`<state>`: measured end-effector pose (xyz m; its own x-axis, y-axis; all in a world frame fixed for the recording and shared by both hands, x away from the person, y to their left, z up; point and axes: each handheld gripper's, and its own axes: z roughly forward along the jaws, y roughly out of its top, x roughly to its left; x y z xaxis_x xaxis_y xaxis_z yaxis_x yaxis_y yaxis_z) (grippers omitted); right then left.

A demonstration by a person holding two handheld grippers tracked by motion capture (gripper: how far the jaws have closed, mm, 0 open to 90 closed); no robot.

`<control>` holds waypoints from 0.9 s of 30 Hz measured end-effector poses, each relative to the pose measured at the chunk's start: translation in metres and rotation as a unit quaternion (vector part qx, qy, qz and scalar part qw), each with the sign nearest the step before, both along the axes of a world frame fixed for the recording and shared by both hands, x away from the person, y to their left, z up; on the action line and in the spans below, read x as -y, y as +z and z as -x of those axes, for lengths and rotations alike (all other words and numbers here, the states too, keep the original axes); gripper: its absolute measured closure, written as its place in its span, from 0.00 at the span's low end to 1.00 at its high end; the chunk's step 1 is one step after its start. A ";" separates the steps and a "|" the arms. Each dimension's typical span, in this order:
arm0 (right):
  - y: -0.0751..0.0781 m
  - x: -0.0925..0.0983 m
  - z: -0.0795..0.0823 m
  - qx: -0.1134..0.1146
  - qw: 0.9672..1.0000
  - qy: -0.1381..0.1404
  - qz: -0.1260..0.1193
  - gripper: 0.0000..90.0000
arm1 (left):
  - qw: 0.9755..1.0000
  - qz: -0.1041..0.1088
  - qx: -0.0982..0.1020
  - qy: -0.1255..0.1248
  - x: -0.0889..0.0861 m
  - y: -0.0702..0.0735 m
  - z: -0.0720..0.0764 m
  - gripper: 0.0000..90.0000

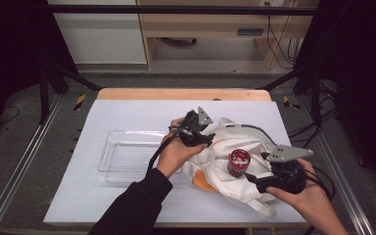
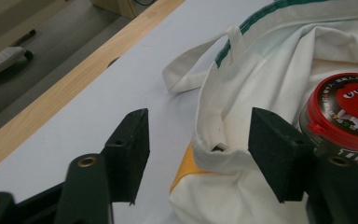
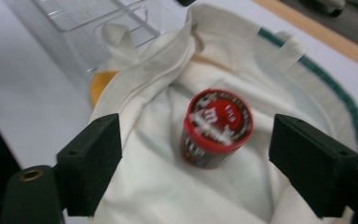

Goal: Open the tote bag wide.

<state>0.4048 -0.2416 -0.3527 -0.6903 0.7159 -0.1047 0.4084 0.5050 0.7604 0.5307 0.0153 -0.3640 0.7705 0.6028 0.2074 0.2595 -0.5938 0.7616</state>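
The candy jar [image 1: 238, 162] with the red lid stands upright on the white cloth tote bag [image 1: 227, 147], in the hollow of the fabric. The bag lies crumpled on the right half of the table [image 1: 127, 205], nearer the front edge than the back, and the jar sits near its middle. A green stripe [image 2: 242, 32] runs along the bag's far hem, and a cloth handle loop [image 2: 186, 70] trails from it toward the table's back edge. An orange patch [image 1: 203, 182] shows at the bag's front left fold.

The left gripper [image 1: 201, 138] hovers at the bag's left rim. In the left gripper view its jaws are spread, with the folded rim of the bag lying between them; the pads do not press on the cloth. The jar appears just beyond its right jaw.

The right gripper [image 1: 252, 180] is held above the bag's front right part, close to the front edge. In the right gripper view its jaws stand wide apart, with the jar below and between them and neither pad touching it.

A clear plastic tray [image 1: 108, 147] rests on the table left of the bag, its right end covered by the left hand [image 1: 176, 154]. A wooden strip [image 1: 183, 94] borders the table's back edge.
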 end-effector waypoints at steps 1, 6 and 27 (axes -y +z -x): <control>0.002 -0.002 -0.004 0.001 1.000 -0.001 0.002 0.16 | 1.000 0.000 0.003 -0.002 -0.003 0.002 0.003 0.40; 0.009 -0.018 -0.029 -0.007 1.000 -0.014 0.004 0.11 | 1.000 0.011 0.007 -0.005 -0.021 0.006 0.016 0.32; -0.022 -0.031 -0.078 -0.057 0.997 -0.007 0.052 0.13 | 0.998 0.058 0.020 0.020 -0.076 -0.010 0.043 0.16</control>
<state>0.4825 -0.2108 -0.3750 -0.6920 0.7150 -0.0999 0.4968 0.5720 0.6527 0.4876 0.0915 -0.3735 0.7383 0.6539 0.1653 0.2487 -0.4917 0.8345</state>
